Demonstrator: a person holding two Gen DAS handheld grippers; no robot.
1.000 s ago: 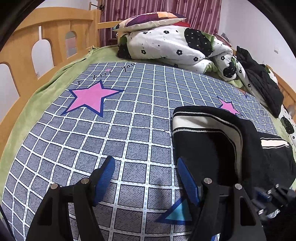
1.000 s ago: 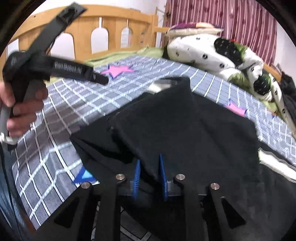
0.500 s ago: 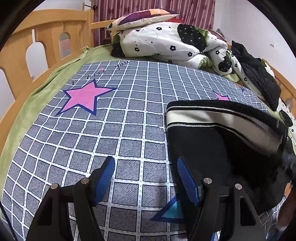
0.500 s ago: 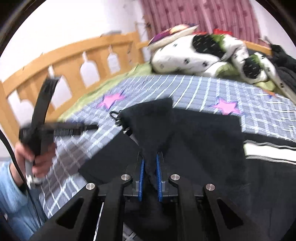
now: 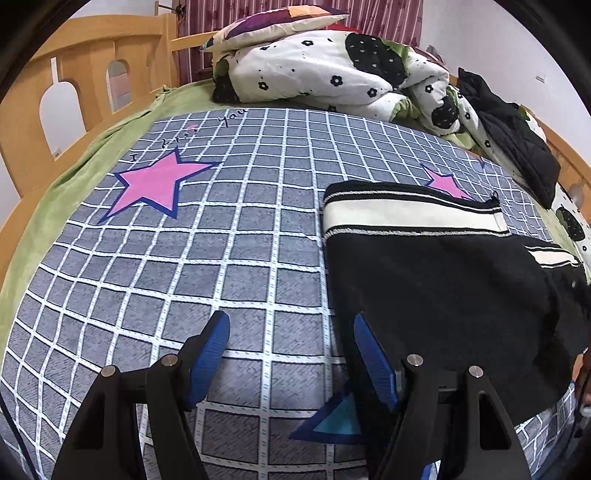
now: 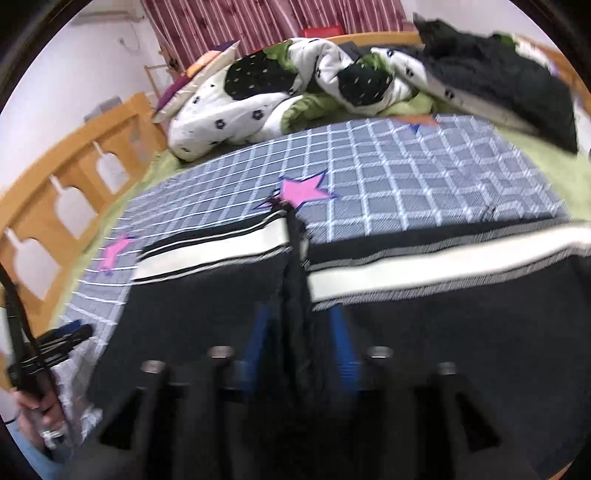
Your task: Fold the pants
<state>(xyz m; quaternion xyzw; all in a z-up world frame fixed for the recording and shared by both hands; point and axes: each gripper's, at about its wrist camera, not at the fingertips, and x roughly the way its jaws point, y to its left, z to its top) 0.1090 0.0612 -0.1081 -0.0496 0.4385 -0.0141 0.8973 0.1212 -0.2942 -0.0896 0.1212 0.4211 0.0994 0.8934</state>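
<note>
Black pants [image 5: 443, 280] with a cream side stripe lie folded on the grid-patterned bed cover, right of centre in the left wrist view. My left gripper [image 5: 291, 354] is open and empty, low over the cover at the pants' left edge. In the blurred right wrist view the pants [image 6: 461, 332] fill the lower half. My right gripper [image 6: 299, 343] has its blue fingers apart, with a ridge of black cloth between them; whether they touch it is unclear. My left gripper [image 6: 55, 343] shows at the far left.
A rolled black-and-white floral quilt [image 5: 332, 74] and a pillow [image 5: 273, 22] lie at the head of the bed. A dark jacket [image 5: 517, 140] lies at the right. A wooden rail [image 5: 74, 85] runs along the left. The grey cover bears pink stars [image 5: 159, 184].
My right gripper carried the black cloth over to the right and laid it down, then opened its fingers. The pants now lie flatter with the stripe showing. My left gripper stayed open and barely moved.
</note>
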